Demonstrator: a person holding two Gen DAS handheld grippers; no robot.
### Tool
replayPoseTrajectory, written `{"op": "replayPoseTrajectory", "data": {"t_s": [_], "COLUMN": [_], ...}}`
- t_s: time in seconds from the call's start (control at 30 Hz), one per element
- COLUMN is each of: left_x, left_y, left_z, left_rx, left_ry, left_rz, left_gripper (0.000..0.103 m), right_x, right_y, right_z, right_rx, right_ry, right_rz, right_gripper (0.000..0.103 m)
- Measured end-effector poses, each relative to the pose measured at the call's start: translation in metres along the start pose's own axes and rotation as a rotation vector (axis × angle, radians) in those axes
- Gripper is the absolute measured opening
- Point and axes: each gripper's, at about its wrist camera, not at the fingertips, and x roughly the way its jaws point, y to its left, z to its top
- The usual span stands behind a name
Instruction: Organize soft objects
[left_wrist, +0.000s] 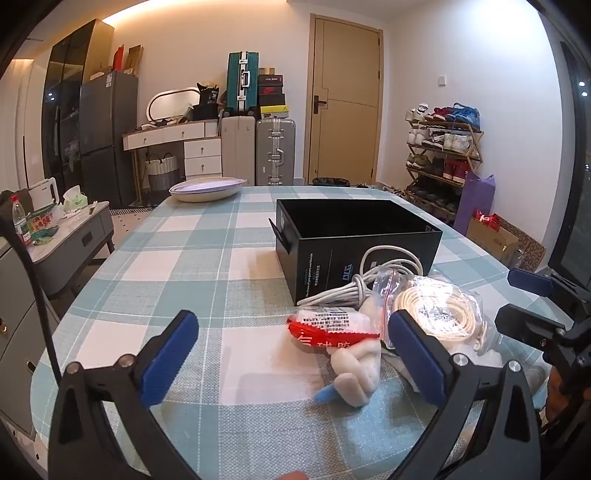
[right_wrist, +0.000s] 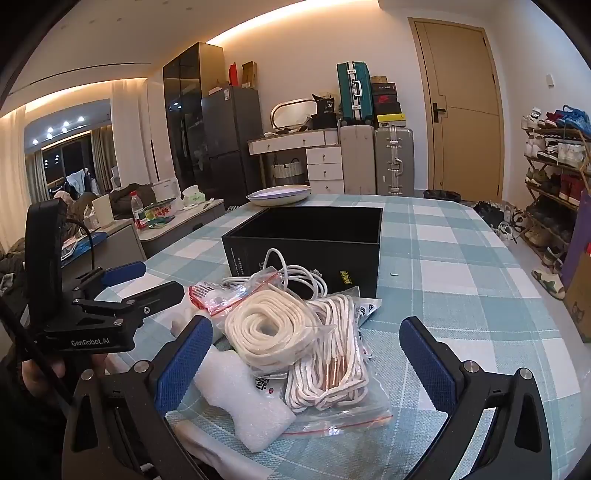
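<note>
room backdrop: tan door, stacked suitcases, shoe rack, dark fridge. table carries a teal-and-white checked cloth, with a shallow dish at the far edge. open black box stands mid-table. soft objects lie just in front of it: white cable, bagged laces, white foam piece, red packet. left gripper and right gripper: jaws spread wide, holding nothing.

Two wrist cameras look slightly downward along their claws, close over the counter; both show the black box and door.
</note>
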Motion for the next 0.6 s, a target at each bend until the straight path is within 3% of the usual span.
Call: {"op": "replayPoseTrajectory", "data": {"t_s": [0.4, 0.6], "left_x": [-0.013, 0.001], "left_y": [0.004, 0.003], "left_z": [0.009, 0.001], "left_rx": [0.002, -0.001], "left_ry": [-0.006, -0.004], "left_rz": [0.003, 0.020], "left_gripper": [0.103, 0.103], "right_x": [0.003, 0.006], "right_y": [-0.003, -0.003], "right_z": [-0.007, -0.006], "right_rx": [-0.009, -0.015], "right_ry": [0.020, 0.033], "right_rz": [-0.016, -0.022], "right_gripper": [0.103, 0.103]}}
